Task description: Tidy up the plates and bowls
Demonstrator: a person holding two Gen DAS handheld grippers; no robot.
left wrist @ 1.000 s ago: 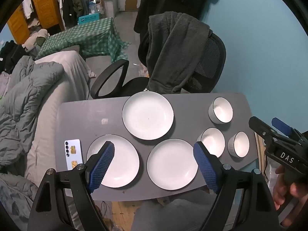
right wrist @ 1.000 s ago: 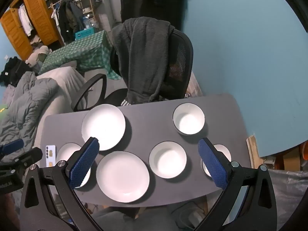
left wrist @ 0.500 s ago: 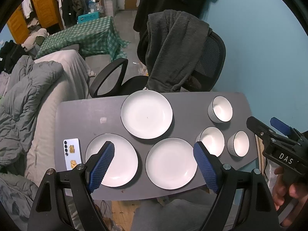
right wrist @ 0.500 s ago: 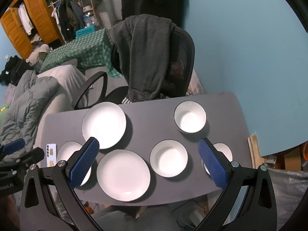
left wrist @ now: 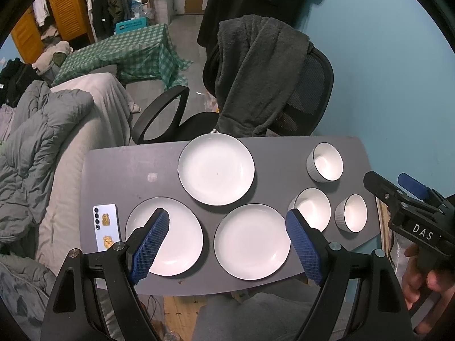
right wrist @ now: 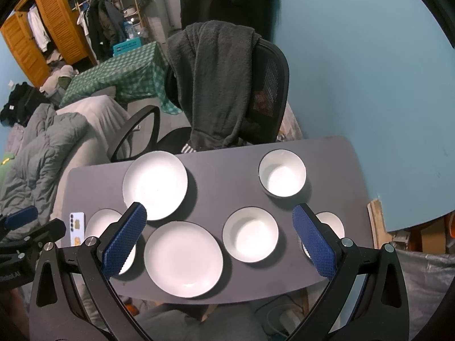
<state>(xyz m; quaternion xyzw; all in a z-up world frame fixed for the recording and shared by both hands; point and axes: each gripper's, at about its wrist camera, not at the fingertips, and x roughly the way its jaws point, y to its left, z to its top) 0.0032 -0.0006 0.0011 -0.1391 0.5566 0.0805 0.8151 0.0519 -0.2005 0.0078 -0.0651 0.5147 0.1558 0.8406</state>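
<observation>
Left gripper [left wrist: 227,244]: hovering above the table's near edge, fingers spread wide, gripping nothing.
Right gripper [right wrist: 227,241]: likewise hanging spread and empty.
Plates: three white plates lying flat and apart on the grey table [left wrist: 278,153] — near-left plate [left wrist: 182,241], near-middle plate [left wrist: 250,241], far plate [left wrist: 216,169].
Bowls: three standing at the right — wide bowl [left wrist: 312,207], small bowl [left wrist: 351,213], far bowl [left wrist: 325,162].
Phone [left wrist: 105,226]: lying at the table's left edge.
Beyond: an office chair [left wrist: 307,99] wearing a dark garment.

Three plates [left wrist: 216,169], three bowls [left wrist: 325,162], one phone [left wrist: 105,226], on one table [left wrist: 128,164].

Grey table [left wrist: 119,176] bears plates [left wrist: 216,169], bowls [left wrist: 327,162], phone [left wrist: 105,227]
</observation>
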